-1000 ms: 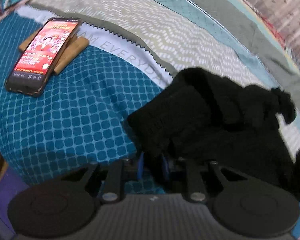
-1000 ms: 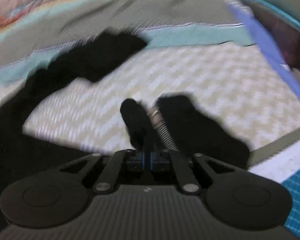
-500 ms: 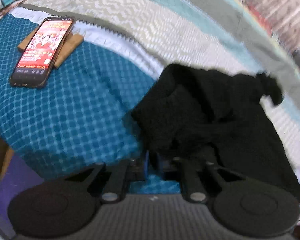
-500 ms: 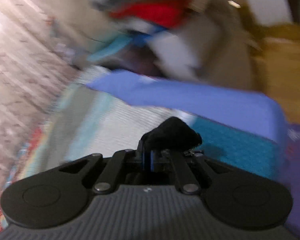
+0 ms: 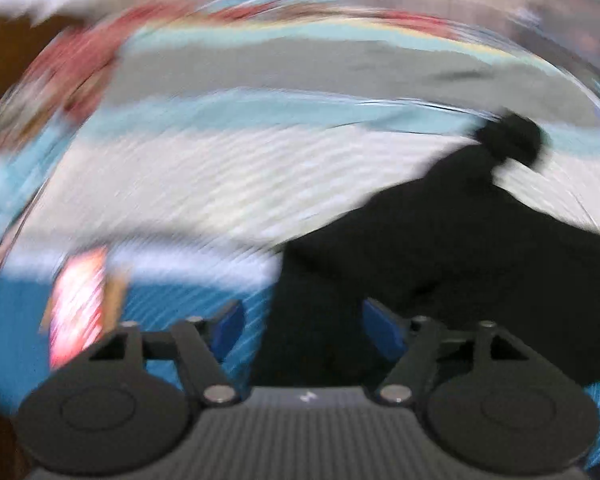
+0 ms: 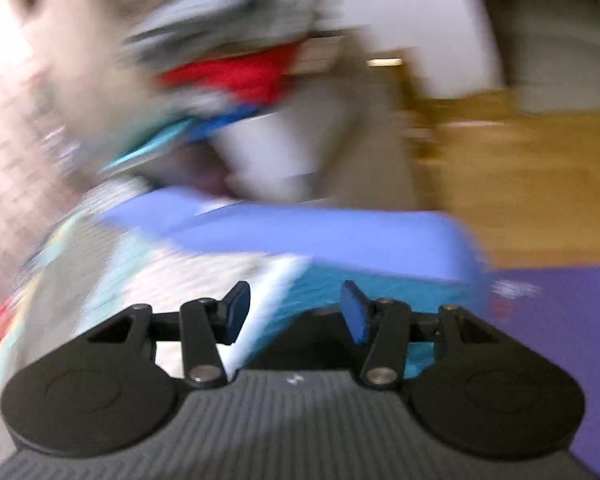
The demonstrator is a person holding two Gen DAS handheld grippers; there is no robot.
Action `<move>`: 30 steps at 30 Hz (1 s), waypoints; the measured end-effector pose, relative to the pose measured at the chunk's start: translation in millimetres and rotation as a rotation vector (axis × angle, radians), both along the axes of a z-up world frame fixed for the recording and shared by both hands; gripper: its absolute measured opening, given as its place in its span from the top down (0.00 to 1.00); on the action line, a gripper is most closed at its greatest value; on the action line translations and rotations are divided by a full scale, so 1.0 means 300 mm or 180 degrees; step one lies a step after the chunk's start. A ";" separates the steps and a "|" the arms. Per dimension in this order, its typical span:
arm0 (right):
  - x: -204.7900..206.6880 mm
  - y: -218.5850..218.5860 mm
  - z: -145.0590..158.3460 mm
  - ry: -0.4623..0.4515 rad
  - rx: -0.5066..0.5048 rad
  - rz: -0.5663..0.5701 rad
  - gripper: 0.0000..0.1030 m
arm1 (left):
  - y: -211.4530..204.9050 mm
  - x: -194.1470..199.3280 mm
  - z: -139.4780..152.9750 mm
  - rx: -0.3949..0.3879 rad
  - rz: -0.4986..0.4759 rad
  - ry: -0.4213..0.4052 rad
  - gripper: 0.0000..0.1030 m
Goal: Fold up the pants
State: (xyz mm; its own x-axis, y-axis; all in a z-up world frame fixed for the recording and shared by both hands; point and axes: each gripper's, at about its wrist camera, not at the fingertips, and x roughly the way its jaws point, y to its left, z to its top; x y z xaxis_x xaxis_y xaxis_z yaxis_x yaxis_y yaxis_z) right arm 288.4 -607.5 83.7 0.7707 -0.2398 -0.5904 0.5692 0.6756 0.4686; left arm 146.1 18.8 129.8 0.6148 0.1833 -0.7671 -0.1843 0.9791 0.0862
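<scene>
Gaping left gripper [image 5: 303, 330] – black pants [image 5: 440, 260] between fingers | right gripper [image 6: 296, 312] spread – pants unseen

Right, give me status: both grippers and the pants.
Left gripper open, jaws apart over black pants lying on the bedspread. Right gripper open, empty. Phone left of pants, apart.

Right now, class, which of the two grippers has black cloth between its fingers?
The left gripper: the black pants lie between its open fingers. The right gripper frames only bedding.

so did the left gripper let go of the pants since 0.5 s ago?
Yes. Left gripper now stands open around the pants, having been shut on them; the phone sits lower in view, so the gripper also swung.
</scene>
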 end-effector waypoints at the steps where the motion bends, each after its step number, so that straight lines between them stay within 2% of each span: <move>1: 0.057 0.063 0.015 0.0026 -0.0042 0.0305 0.48 | -0.065 0.050 -0.026 0.0189 -0.0237 -0.0051 0.13; 3: 0.201 0.229 0.031 0.0129 -0.0204 0.0997 0.48 | -0.175 0.130 -0.092 0.0523 -0.0568 -0.0099 0.13; 5: 0.346 0.425 0.031 0.0208 -0.0429 0.1674 0.48 | -0.243 0.211 -0.159 0.0663 -0.0820 -0.0054 0.13; 7: 0.488 0.600 0.016 0.0260 -0.0644 0.2165 0.49 | -0.271 0.280 -0.221 0.0807 -0.0873 0.0002 0.13; 10: 0.699 0.818 -0.038 0.0333 -0.0816 0.2582 0.48 | -0.272 0.348 -0.280 0.0860 -0.0782 0.0083 0.13; 13: 0.908 0.960 -0.138 0.0500 -0.0859 0.2714 0.48 | -0.241 0.387 -0.306 0.0787 -0.0681 0.0167 0.13; 15: 0.999 1.034 -0.196 0.0641 -0.0924 0.2698 0.48 | -0.231 0.385 -0.310 0.0839 -0.0652 0.0177 0.16; 17: 1.038 1.099 -0.237 0.0769 -0.0943 0.2731 0.48 | -0.222 0.392 -0.319 0.0892 -0.0596 0.0169 0.33; 18: 1.060 1.111 -0.252 0.0840 -0.0950 0.2744 0.51 | -0.211 0.395 -0.319 0.0880 -0.0552 0.0172 0.46; 19: 1.077 1.111 -0.273 0.0902 -0.0993 0.2732 0.82 | -0.199 0.403 -0.315 0.0804 -0.0531 0.0169 0.67; 20: 1.086 1.104 -0.264 0.0924 -0.1008 0.2678 0.96 | -0.184 0.403 -0.302 0.0677 -0.0498 0.0172 0.75; 21: 1.080 1.062 -0.241 0.0825 -0.0968 0.2526 0.97 | -0.161 0.406 -0.284 0.0548 -0.0449 0.0162 0.83; 23: 1.048 0.942 -0.163 0.0466 -0.0801 0.2253 0.97 | -0.103 0.400 -0.226 0.0239 -0.0286 0.0060 0.86; 25: 0.998 0.756 -0.086 0.0264 -0.0702 0.1900 0.97 | -0.037 0.381 -0.164 -0.0089 -0.0140 -0.0073 0.87; 27: 0.955 0.575 -0.047 0.0272 -0.0834 0.1475 0.97 | 0.033 0.354 -0.118 -0.0337 0.0027 -0.0169 0.88; 30: 0.889 0.303 -0.042 0.0469 -0.0951 0.0679 0.96 | 0.124 0.306 -0.082 -0.0678 0.0247 -0.0258 0.88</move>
